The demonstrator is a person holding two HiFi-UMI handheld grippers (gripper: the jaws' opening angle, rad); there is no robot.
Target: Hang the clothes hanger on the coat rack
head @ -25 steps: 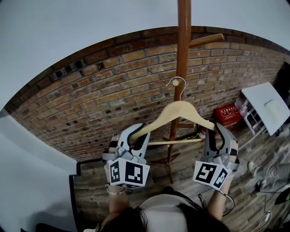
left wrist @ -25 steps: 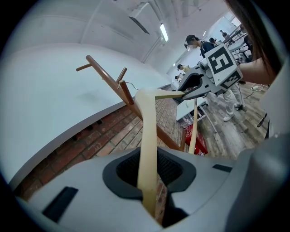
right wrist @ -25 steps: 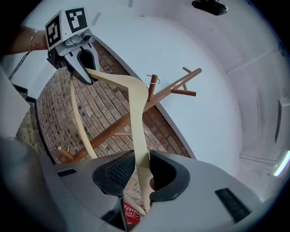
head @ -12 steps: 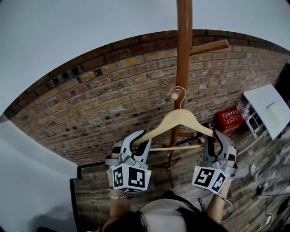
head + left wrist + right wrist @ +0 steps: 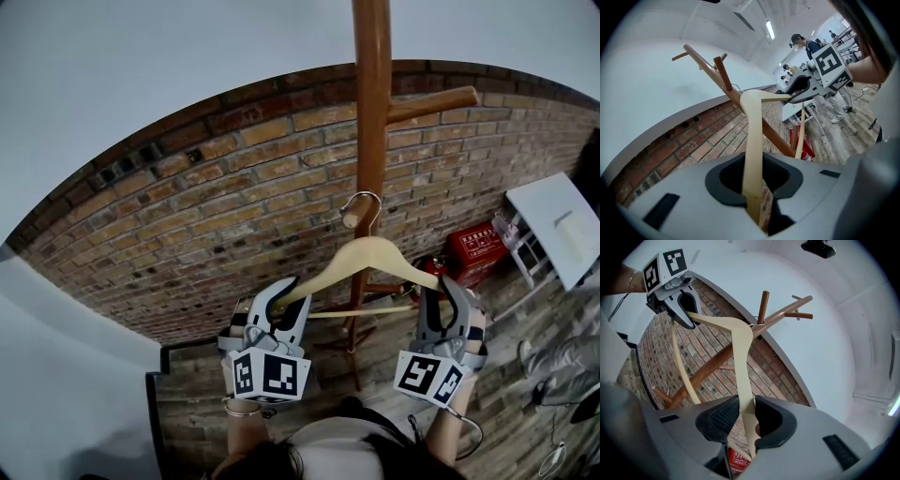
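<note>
One hanger (image 5: 370,255) is gripped by two grippers. The left gripper (image 5: 286,289) is clamped on its 8 o'clock end and the right gripper (image 5: 441,286) on its 4 o'clock end. At its 12 o'clock, its one hook (image 5: 364,196) loops round a peg (image 5: 353,218) of the one rack (image 5: 371,112).

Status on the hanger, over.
Both shut on hanger: left gripper one end, right gripper the other. Its hook around rack peg. Nothing blocking.

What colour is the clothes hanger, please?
Pale beige wood; the clothes hanger shows best in the head view.
</note>
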